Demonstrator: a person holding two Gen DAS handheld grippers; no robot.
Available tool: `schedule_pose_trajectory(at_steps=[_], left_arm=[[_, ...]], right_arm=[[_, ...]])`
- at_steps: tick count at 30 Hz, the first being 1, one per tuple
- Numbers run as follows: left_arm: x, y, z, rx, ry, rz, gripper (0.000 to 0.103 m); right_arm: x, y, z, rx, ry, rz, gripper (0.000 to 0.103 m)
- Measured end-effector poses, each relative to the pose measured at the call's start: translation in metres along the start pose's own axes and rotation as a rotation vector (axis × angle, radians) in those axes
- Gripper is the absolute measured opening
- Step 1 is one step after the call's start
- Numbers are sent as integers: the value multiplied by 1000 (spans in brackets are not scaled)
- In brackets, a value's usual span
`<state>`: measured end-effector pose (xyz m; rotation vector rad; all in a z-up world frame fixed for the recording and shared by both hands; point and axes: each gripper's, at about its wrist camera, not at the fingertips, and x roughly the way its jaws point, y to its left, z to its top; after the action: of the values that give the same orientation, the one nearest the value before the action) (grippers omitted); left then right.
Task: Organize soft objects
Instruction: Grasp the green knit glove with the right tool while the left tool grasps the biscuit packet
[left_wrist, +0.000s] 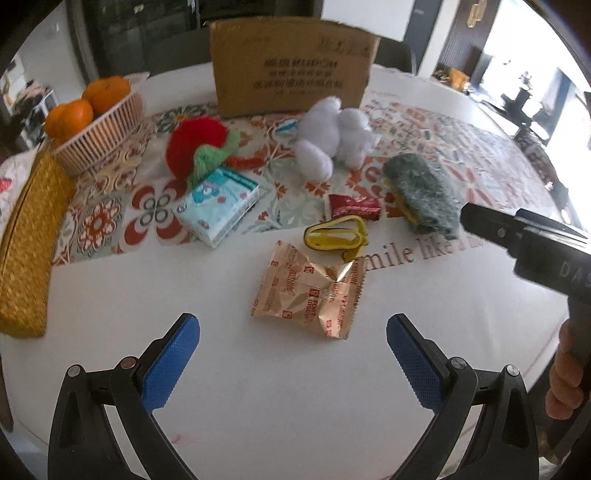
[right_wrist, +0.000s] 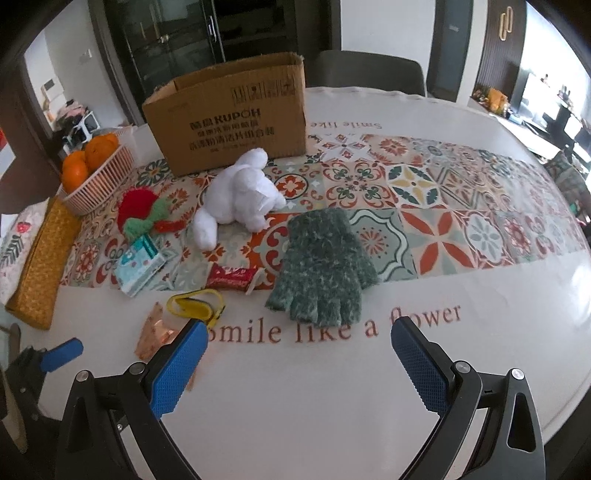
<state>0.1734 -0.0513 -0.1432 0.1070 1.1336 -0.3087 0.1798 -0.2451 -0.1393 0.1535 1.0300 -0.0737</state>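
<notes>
My left gripper (left_wrist: 293, 363) and right gripper (right_wrist: 300, 363) hung wide open, empty, above the table (right_wrist: 332, 413); green glove (right_wrist: 320, 262) lay mid-table before the cardboard box (right_wrist: 236, 122).

Speckled green glove (right_wrist: 320, 264), white plush (right_wrist: 238, 192)

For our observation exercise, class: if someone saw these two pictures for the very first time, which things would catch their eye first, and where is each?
The white plush toy stands out most, lying on the patterned tablecloth just in front of the open cardboard box. The fuzzy green glove lies flat nearer the camera, ahead of the open right gripper. On the far left, bright oranges fill a ribbed basket.
</notes>
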Motion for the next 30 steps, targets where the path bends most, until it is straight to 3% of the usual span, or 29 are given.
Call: schedule_pose_trajectory(at_steps=[12, 22, 30], left_arm=[[53, -15, 13, 11, 87, 76, 99], [82, -12, 11, -53, 136, 82, 83], [84, -13, 14, -52, 99, 82, 69]], right_arm=[[67, -20, 25, -57, 93, 18, 101], [108, -17, 34, -92, 163, 35, 101], [112, -16, 32, -107, 159, 14, 84]])
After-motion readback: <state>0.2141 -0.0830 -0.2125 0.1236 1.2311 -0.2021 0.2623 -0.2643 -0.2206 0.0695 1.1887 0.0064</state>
